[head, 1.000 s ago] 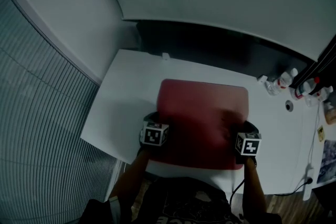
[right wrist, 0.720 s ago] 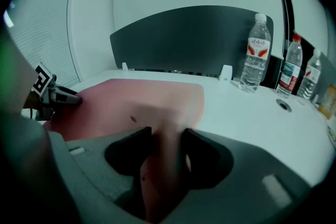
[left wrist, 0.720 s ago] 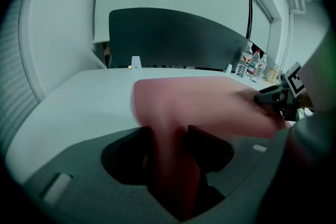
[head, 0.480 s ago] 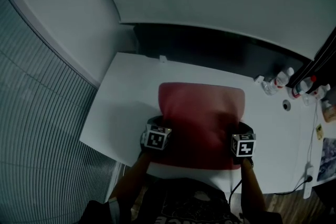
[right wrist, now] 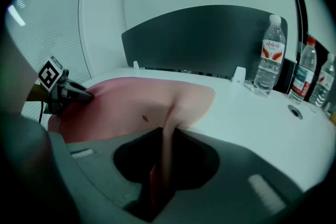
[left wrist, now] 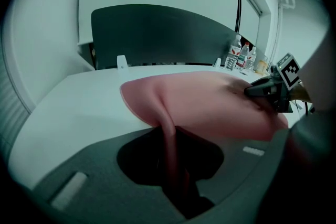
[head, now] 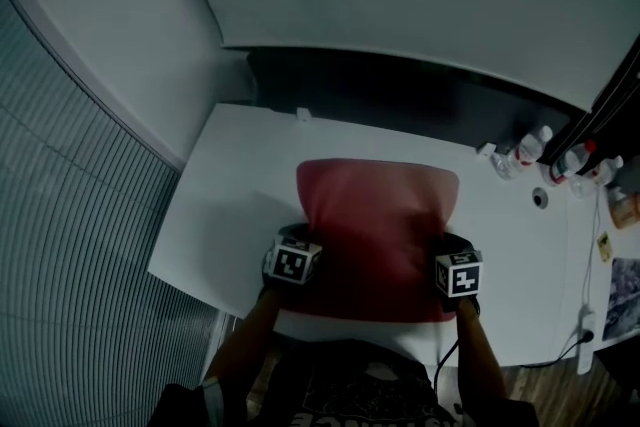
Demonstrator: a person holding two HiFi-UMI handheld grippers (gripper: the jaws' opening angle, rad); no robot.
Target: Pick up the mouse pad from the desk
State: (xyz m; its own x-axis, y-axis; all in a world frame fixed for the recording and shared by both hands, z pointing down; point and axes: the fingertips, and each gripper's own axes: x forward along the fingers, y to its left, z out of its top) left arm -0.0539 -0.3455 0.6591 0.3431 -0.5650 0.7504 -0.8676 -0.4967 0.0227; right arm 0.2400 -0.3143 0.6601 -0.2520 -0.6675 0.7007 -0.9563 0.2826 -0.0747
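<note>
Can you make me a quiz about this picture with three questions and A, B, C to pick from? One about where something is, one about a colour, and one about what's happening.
1. Where do the bottles stand?
A. On a chair
B. On the desk, right of the mouse pad
C. On a shelf

2. What colour is the mouse pad?
A. Blue
B. Green
C. Red

3. What are the left hand-held gripper and the right hand-held gripper doing?
A. Each pinches an edge of the mouse pad
B. Each holds a bottle
C. Both are open and empty

Answers:
1 B: the bottles stand on the white top off the pad's right side.
2 C: the pad shows red in every view.
3 A: both grippers' jaws have just been closing, and a raised fold of the pad sits squeezed between each pair.
</note>
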